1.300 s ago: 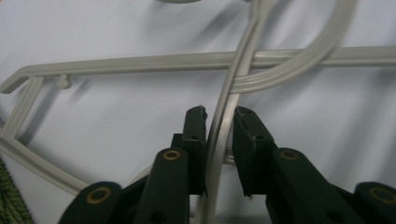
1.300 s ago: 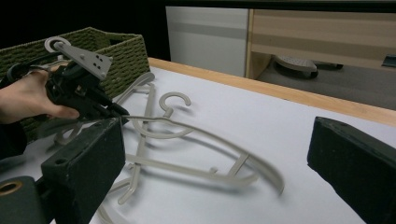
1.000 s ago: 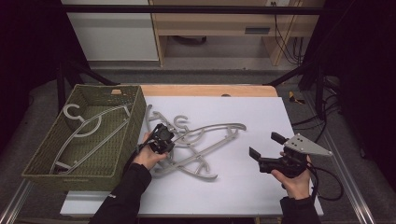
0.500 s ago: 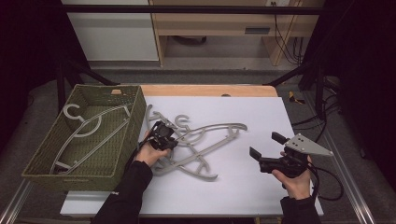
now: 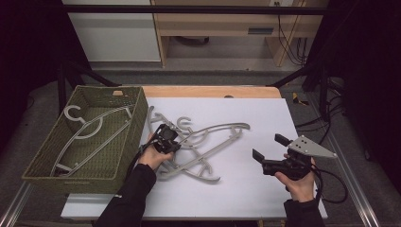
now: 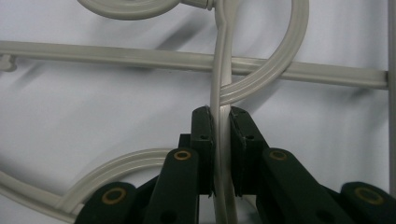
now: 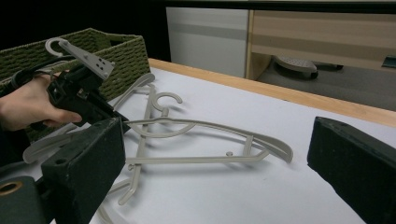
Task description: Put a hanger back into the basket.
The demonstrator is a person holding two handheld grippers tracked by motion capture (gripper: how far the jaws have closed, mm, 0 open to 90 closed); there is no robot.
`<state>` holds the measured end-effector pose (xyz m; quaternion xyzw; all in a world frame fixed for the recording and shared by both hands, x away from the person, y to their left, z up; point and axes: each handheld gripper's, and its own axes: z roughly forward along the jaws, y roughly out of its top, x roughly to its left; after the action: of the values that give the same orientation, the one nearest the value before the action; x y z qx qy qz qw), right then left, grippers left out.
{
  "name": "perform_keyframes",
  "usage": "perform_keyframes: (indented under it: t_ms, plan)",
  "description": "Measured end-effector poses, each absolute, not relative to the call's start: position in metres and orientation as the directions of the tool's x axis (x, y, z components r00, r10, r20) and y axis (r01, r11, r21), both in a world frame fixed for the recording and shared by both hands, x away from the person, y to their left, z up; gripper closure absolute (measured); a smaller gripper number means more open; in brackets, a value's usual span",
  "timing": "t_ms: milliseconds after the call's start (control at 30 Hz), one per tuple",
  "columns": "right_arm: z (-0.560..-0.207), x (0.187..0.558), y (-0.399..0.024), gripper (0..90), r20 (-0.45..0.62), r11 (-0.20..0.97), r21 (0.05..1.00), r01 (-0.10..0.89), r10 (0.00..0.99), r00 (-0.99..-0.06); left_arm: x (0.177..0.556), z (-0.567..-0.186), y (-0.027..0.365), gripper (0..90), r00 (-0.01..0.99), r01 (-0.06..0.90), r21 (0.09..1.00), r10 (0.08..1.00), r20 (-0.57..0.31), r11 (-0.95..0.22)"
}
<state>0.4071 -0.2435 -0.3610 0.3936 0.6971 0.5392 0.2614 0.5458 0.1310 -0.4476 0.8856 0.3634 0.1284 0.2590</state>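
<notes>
White sheeting (image 5: 246, 189) covers the table, bare ahead of the right gripper (image 5: 267, 154), whose jaws gape with nothing between them. Left gripper (image 5: 172, 140) has just clenched onto a grey plastic hanger's thin arm (image 6: 220, 126) amid tangled hangers (image 5: 208, 142) beside the green woven basket (image 5: 135, 124), which holds another hanger (image 5: 87, 132).
</notes>
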Motion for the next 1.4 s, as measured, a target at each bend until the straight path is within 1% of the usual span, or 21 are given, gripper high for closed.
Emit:
perform_keyframes:
  t_ms: [67,200,233,300,467,667,733,833,867,933,1100,1367,1400]
  plan:
    - [-0.361,0.407,-0.244,4.4,0.06,0.106,0.958,0.265,0.832,-0.552,0.544,-0.445,0.132,81.7,0.7,0.577,0.581,0.714,0.012,-0.574]
    - [-0.361,0.407,-0.245,4.4,0.06,0.106,0.959,0.264,0.832,-0.552,0.542,-0.441,0.133,81.7,0.701,0.571,0.601,0.713,-0.002,-0.559]
    - [-0.361,0.407,-0.245,4.4,0.06,0.105,0.959,0.263,0.832,-0.552,0.54,-0.437,0.133,81.7,0.688,0.573,0.625,0.726,-0.013,-0.531]
    - [-0.361,0.407,-0.245,4.4,0.063,0.102,0.96,0.262,0.83,-0.554,0.537,-0.432,0.133,81.8,0.688,0.566,0.644,0.725,-0.025,-0.515]
    - [-0.361,0.407,-0.245,4.4,0.061,0.105,0.959,0.263,0.832,-0.552,0.53,-0.419,0.134,81.8,0.684,0.543,0.677,0.73,-0.013,-0.497]
    - [-0.361,0.407,-0.246,4.3,0.064,0.1,0.959,0.265,0.833,-0.549,0.513,-0.388,0.133,81.8,0.694,0.499,0.707,0.72,0.021,-0.501]
    - [-0.36,0.406,-0.247,4.3,0.065,0.097,0.96,0.262,0.834,-0.548,0.507,-0.378,0.133,81.7,0.696,0.478,0.716,0.716,0.045,-0.509]
    - [-0.36,0.406,-0.248,4.4,0.063,0.098,0.961,0.261,0.836,-0.545,0.498,-0.362,0.134,81.8,0.685,0.454,0.744,0.726,0.06,-0.49]
    - [-0.359,0.405,-0.248,4.4,0.063,0.098,0.96,0.261,0.835,-0.546,0.495,-0.351,0.138,81.8,0.678,0.438,0.755,0.731,0.078,-0.488]
    - [-0.359,0.405,-0.247,4.3,0.065,0.092,0.962,0.256,0.835,-0.547,0.494,-0.346,0.14,81.8,0.677,0.433,0.757,0.731,0.085,-0.489]
    - [-0.359,0.406,-0.249,4.3,0.064,0.094,0.962,0.257,0.836,-0.545,0.489,-0.319,0.159,81.8,0.673,0.398,0.749,0.724,0.154,-0.529]
    - [-0.36,0.406,-0.249,4.3,0.063,0.095,0.961,0.259,0.838,-0.541,0.488,-0.295,0.186,81.8,0.649,0.391,0.766,0.743,0.163,-0.51]
    - [-0.36,0.406,-0.249,4.3,0.064,0.095,0.961,0.26,0.838,-0.543,0.488,-0.29,0.194,81.8,0.635,0.392,0.76,0.75,0.184,-0.518]
